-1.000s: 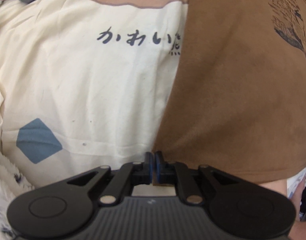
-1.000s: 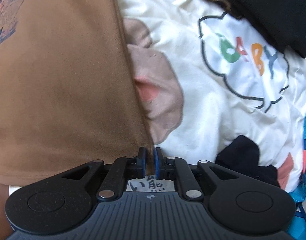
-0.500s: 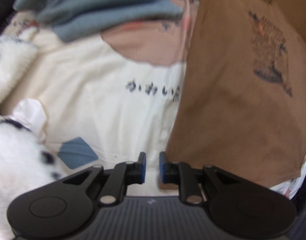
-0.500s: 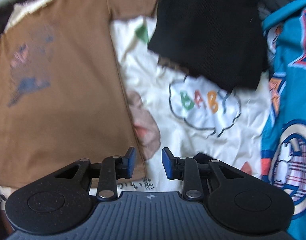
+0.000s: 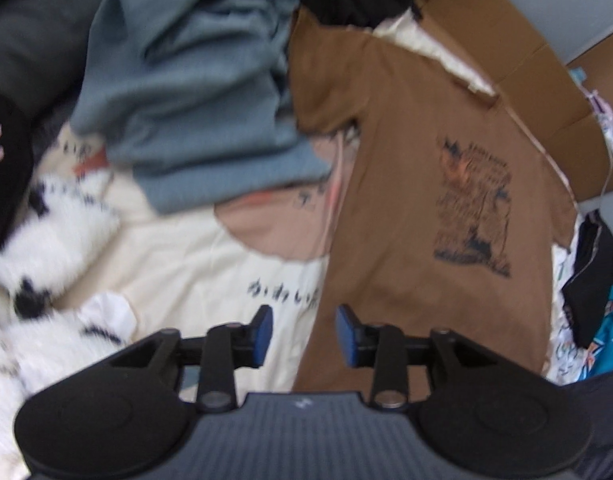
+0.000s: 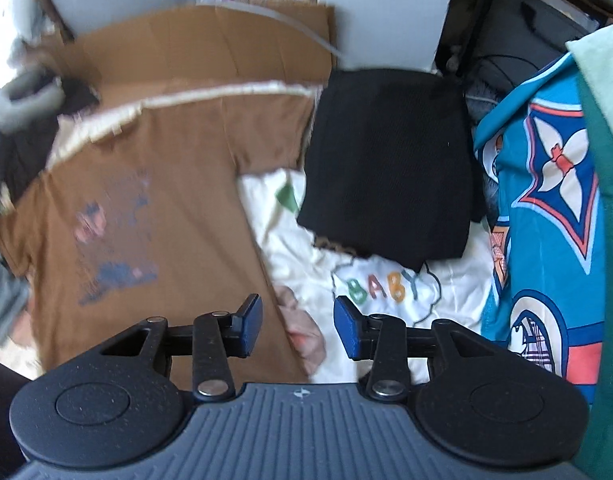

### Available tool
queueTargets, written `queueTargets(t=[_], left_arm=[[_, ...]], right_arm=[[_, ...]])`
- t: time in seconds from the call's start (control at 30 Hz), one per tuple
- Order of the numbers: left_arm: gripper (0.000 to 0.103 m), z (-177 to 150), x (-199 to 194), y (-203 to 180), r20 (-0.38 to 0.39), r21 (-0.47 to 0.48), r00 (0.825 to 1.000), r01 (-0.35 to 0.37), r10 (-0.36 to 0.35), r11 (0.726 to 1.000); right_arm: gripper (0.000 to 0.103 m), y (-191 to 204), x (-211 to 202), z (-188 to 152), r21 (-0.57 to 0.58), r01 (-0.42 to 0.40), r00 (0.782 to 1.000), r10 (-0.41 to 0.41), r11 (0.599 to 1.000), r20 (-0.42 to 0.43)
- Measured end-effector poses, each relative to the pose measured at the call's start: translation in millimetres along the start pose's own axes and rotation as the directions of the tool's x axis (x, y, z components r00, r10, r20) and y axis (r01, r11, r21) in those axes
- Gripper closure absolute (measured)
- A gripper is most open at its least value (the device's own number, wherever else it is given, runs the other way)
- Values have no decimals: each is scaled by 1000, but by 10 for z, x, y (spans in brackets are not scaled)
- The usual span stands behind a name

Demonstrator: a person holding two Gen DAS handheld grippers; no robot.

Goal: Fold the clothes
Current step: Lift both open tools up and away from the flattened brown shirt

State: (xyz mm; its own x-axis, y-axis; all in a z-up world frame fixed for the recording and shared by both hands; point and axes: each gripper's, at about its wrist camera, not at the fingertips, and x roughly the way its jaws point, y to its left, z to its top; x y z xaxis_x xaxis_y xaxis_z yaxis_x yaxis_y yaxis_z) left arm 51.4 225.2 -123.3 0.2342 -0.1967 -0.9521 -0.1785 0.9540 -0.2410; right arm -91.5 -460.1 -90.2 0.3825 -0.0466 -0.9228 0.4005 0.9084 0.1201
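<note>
the brown t-shirt (image 5: 390, 248) lies flat and spread out on the cream blanket (image 5: 178, 264) below me. it has a dark picture (image 5: 472, 204) on its chest, and both short sleeves stick out.

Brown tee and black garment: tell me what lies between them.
In the right wrist view, cream bedding with a green patch shows between the brown tee and the black garment.

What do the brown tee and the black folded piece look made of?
Brown tee: soft matte knit, probably cotton jersey; lies limp and flat, with a printed graphic. Black piece: thicker ribbed knit, judging by fine vertical lines; fibre unclear.
</note>
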Motion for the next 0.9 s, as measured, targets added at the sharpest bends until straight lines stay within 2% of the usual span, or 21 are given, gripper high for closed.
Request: queueTargets(t=[0.1,0.2,0.27,0.4,0.57,0.9], left_arm=[[56,144,-159,-91,37,29,999,3,-4,1000],[51,256,-313,-158,56,17,997,43,-44,999],[46,337,-441,-218,70,10,995,69,-70,998],[38,499,-670,-379,108,39,990,89,-93,995],[35,702,-874,-608,145,96,982,107,-120,990],[34,1017,-1211,-1142,179,236,966,139,-184,962]], right_arm=[[54,-6,-223,90,28,-27,999,25,999,42],[44,-10,-433,174,85,-57,995,49,995,85],[43,2,-568,222,124,-91,990,76,988,118],[38,73,-784,258,130,-126,982,104,984,160],[32,83,-940,276,165,-136,977,104,977,186],[28,191,-1247,395,178,-146,968,104,973,227]])
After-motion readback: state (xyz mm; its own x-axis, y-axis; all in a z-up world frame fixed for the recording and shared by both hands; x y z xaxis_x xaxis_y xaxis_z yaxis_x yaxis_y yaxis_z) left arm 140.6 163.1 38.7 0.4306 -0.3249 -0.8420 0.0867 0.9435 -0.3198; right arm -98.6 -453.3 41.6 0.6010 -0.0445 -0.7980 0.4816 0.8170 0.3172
